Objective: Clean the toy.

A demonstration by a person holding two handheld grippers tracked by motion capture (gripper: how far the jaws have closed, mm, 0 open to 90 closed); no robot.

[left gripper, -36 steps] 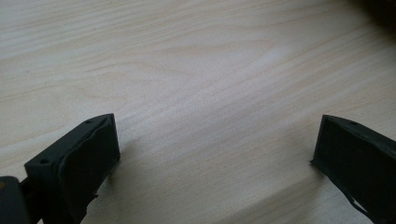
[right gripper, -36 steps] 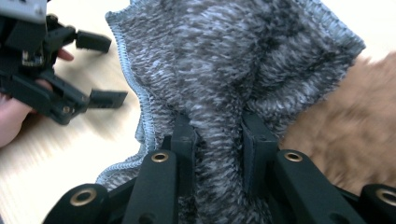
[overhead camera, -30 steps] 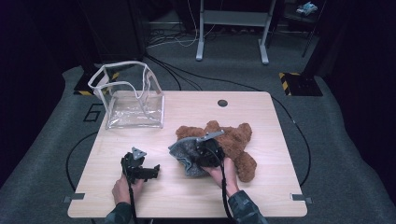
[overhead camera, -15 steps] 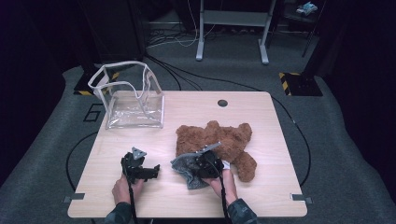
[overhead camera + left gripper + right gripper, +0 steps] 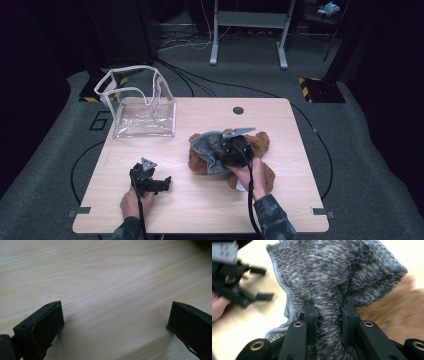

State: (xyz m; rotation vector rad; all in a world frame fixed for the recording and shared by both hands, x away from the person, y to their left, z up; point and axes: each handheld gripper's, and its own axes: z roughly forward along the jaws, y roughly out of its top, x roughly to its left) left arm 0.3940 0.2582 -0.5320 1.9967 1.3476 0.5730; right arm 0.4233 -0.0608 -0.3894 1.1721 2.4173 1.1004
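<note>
Nearest the person, the left gripper rests low on the table, its jaws wide apart with bare wood between them. Just beyond, the right gripper has its jaws clamped on a bunched fold of grey knitted cloth, held up over the brown plush bear; the cloth's lower edge seems to touch the bear. Farther back, well apart at the left, stands a clear plastic bag.
</note>
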